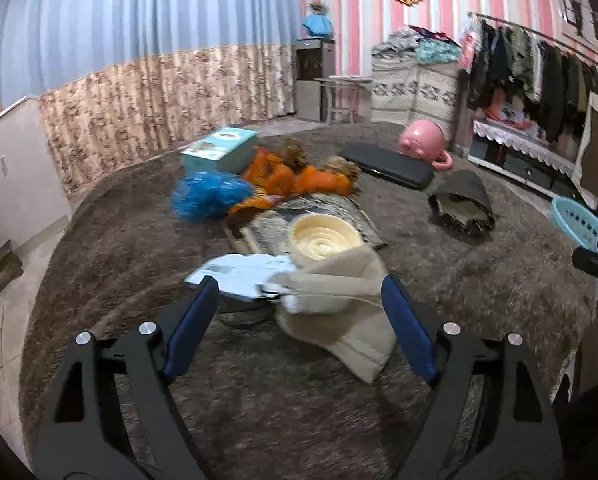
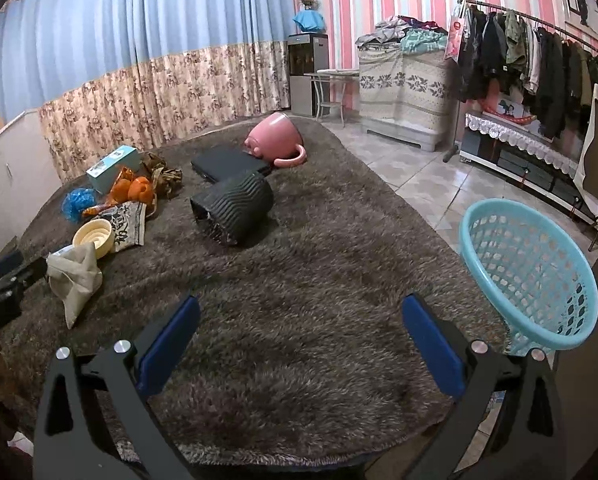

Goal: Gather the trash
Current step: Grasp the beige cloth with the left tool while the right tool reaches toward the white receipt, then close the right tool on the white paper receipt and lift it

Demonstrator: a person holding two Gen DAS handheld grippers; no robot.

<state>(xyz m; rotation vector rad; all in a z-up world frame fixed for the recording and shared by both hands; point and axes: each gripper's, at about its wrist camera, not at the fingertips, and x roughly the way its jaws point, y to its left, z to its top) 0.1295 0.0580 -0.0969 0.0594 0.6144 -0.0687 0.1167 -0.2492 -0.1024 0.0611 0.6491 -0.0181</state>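
The left gripper (image 1: 299, 300) is wide open over a soft beige cloth bag (image 1: 339, 320) near the left edge of the brown rug (image 2: 319, 280). It looks light and floppy, so pinch a fold. The right gripper (image 2: 299, 336) is open, holding nothing, near the blue basket (image 2: 531, 272).
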